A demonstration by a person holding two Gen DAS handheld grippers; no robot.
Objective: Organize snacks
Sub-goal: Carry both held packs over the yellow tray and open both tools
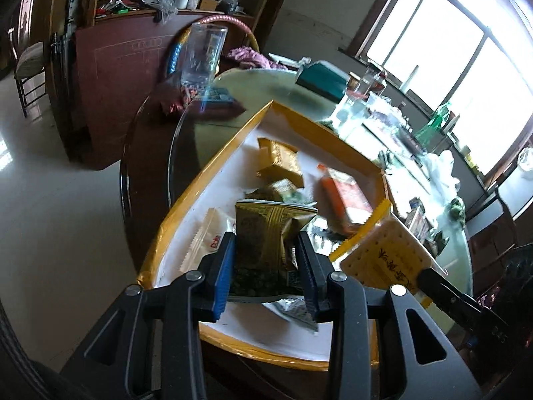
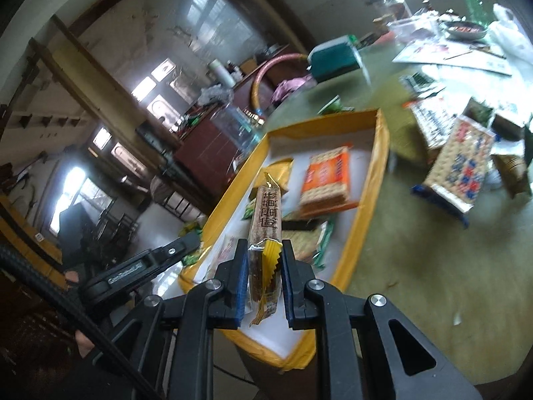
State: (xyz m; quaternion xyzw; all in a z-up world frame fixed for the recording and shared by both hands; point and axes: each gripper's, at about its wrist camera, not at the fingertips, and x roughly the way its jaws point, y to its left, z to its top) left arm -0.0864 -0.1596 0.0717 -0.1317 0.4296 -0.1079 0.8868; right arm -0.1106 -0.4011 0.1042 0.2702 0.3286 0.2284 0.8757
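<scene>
**Both grippers hold snack packs over the yellow tray**

The left gripper [image 1: 265, 263] has its blue-padded fingers [image 1: 224, 266] pressed against a green-and-gold foil snack bag [image 1: 263, 233], which stands upright between them above the near end of the shallow yellow-rimmed tray with a white floor [image 1: 213, 163]. The tray's left rim runs close to the edge of the round glass-topped table [image 1: 186, 140]; beyond that edge is open floor.

Inside the tray, left to right, lie one clear white-edged sachet [image 1: 208, 240], one gold foil packet [image 1: 281, 161] toward the far end, and one orange cracker pack [image 2: 328, 175] near the right rim. White floor shows bare at the tray's far corner and along its near edge.

The right gripper [image 2: 265, 273] is closed on the crimped end of a long yellow-wrapped cracker pack [image 2: 266, 213], held edge-up over the tray's near half.

Right of the tray, on the green tabletop, one blue-and-red printed cracker pack [image 2: 461, 166] lies apart from the rim, with blurred clutter behind it.
</scene>
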